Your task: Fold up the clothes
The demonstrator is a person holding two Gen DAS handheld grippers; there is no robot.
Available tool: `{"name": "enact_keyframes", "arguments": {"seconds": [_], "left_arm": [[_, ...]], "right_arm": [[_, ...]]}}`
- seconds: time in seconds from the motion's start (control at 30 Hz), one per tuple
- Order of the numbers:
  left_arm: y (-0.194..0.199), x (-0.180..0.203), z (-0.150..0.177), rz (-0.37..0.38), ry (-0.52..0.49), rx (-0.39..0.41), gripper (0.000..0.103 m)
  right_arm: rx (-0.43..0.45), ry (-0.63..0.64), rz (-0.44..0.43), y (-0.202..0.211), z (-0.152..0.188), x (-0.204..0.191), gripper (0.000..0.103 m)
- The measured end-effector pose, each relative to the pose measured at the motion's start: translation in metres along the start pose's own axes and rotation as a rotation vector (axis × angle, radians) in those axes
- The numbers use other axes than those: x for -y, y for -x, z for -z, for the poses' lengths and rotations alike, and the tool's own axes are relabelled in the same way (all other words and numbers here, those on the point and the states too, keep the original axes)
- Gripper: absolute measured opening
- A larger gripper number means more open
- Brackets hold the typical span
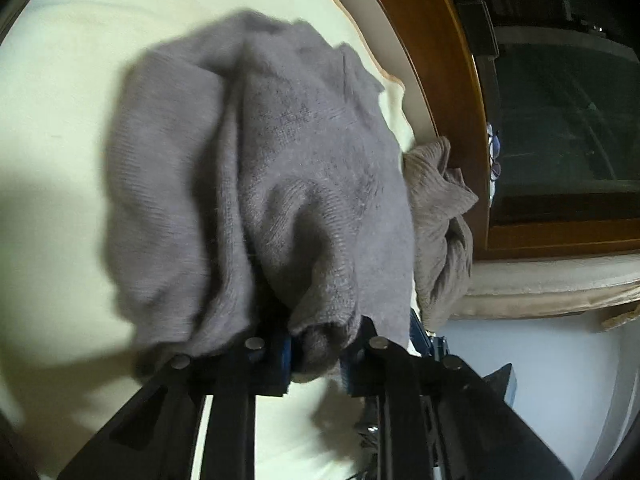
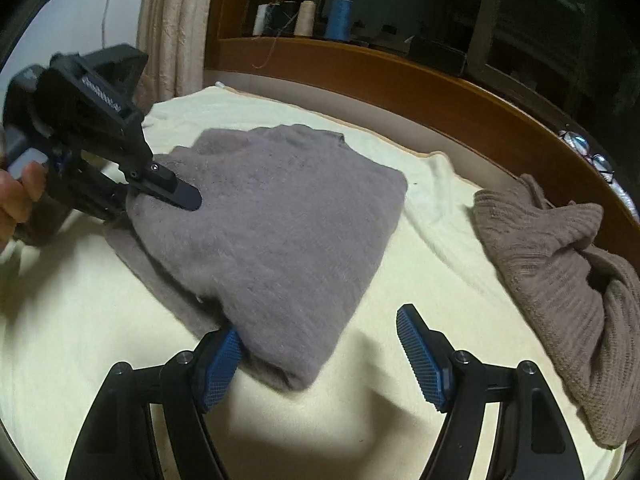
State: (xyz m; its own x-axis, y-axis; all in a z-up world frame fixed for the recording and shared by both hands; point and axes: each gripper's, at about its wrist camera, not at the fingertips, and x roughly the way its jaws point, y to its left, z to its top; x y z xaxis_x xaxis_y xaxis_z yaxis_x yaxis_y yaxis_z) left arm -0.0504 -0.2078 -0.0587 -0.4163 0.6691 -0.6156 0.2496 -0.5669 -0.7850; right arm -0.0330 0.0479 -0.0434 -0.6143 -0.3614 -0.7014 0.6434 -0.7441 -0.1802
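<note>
A fuzzy grey sweater (image 1: pixel 260 160) (image 2: pixel 280 220) lies partly folded on a cream blanket (image 2: pixel 80 320). My left gripper (image 1: pixel 316 352) is shut on a bunched fold of it, and the fabric drapes over the fingertips and hides them. In the right wrist view that left gripper (image 2: pixel 160 192), held by a hand, pinches the sweater's left edge. My right gripper (image 2: pixel 318 322) stands open at the sweater's near corner. Its left pad (image 2: pixel 220 360) is against the cloth edge and its right pad (image 2: pixel 420 356) is apart over bare blanket.
A brown ribbed sweater (image 2: pixel 552 260) (image 1: pixel 436 216) lies crumpled at the right by the curved wooden bed frame (image 2: pixel 400 80). Thread spools (image 2: pixel 338 18) stand on the shelf behind, glasses (image 2: pixel 588 152) rest on the frame, and a beige curtain (image 2: pixel 172 20) hangs at the back left.
</note>
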Motion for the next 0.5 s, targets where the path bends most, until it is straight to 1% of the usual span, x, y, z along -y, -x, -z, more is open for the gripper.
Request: {"name": "enact_keyframes", "arguments": {"seconds": [0.07,0.2,0.33,0.37,0.43,0.47,0.5], "left_arm": [[0.014,-0.003,0.001,-0.026,-0.027,0.032,0.017],[0.04,-0.015,0.0,-0.053,-0.036,0.075,0.017],[0.04,-0.021,0.003,-0.093,-0.059,0.074,0.017],[0.038,-0.02,0.004,-0.103,-0.071,0.07,0.017],[0.036,-0.018,0.006,-0.12,-0.079,0.065,0.018],[0.033,-0.015,0.006,-0.132,-0.088,0.067,0.022],[0.028,-0.011,0.006,-0.146,-0.101,0.07,0.022]], "right_arm": [[-0.003,-0.003,-0.041,0.004,0.003,0.001,0.076],[0.025,-0.016,-0.041,0.016,0.003,0.007,0.076],[0.109,-0.082,-0.111,0.033,-0.014,0.006,0.076],[0.137,-0.091,-0.131,0.037,-0.02,0.004,0.076],[0.199,-0.11,-0.204,0.043,-0.033,-0.002,0.076],[0.219,-0.117,-0.246,0.044,-0.037,-0.006,0.076],[0.23,-0.118,-0.289,0.043,-0.042,-0.01,0.076]]}}
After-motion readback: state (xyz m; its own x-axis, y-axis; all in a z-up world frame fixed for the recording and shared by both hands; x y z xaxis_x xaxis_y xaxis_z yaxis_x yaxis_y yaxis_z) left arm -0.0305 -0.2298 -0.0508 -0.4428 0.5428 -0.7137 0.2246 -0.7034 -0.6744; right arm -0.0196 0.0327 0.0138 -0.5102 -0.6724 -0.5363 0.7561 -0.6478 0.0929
